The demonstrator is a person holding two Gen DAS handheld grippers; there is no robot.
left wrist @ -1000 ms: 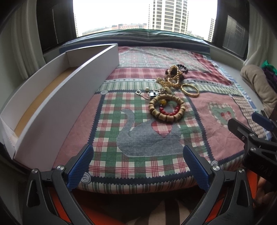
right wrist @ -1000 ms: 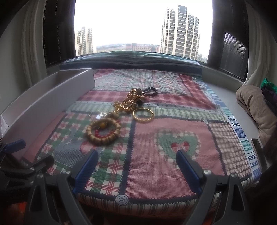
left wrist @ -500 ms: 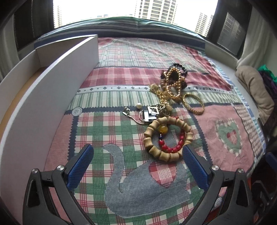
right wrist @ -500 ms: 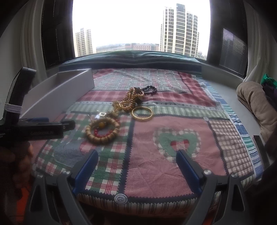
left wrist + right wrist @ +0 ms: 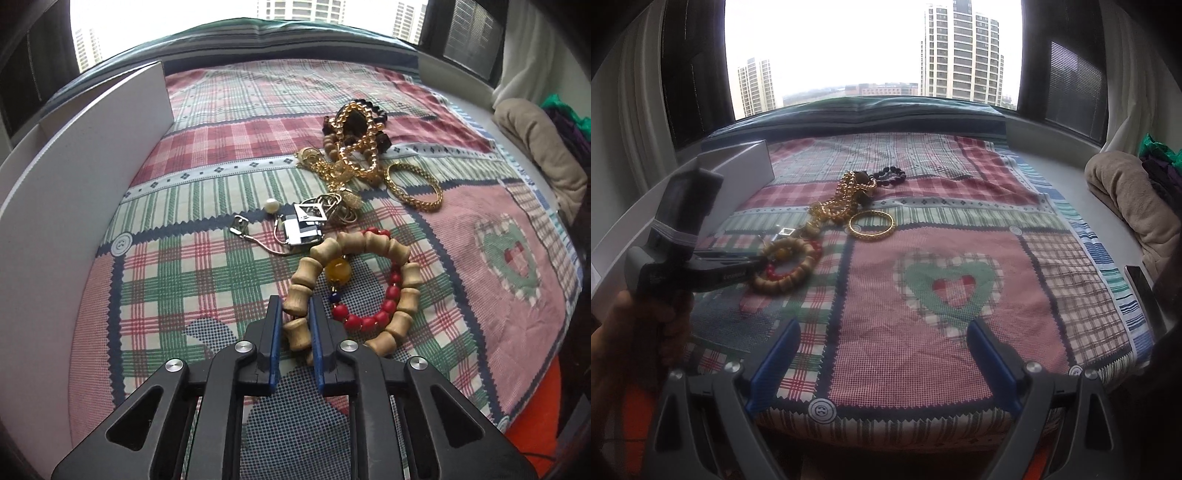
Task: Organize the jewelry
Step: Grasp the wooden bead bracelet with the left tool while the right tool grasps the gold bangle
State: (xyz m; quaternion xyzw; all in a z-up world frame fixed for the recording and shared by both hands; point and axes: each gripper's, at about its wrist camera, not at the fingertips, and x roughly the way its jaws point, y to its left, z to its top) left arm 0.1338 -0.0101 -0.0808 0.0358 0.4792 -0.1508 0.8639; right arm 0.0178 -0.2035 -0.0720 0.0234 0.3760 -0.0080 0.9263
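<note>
A wooden bead bracelet (image 5: pixel 388 258) lies on the patchwork quilt, with a red bead bracelet (image 5: pixel 373 317) and an amber bead inside its ring. My left gripper (image 5: pixel 295 306) is shut on the wooden bracelet's near left beads; it also shows in the right wrist view (image 5: pixel 757 264). Beyond lie silver pieces (image 5: pixel 303 221), a pearl (image 5: pixel 271 205), a gold chain pile (image 5: pixel 351 155), dark beads and a gold bangle (image 5: pixel 413 182). My right gripper (image 5: pixel 882 360) is open and empty over the quilt's near edge, right of the jewelry.
A long white open box (image 5: pixel 74 192) stands along the quilt's left side. A beige folded cloth (image 5: pixel 1137 206) lies on the ledge at the right. A dark phone-like slab (image 5: pixel 1141 284) sits by the quilt's right edge. The window is behind.
My left gripper has moved forward to the wooden bracelet and closed from wide open onto its beads. The right gripper has barely moved.
</note>
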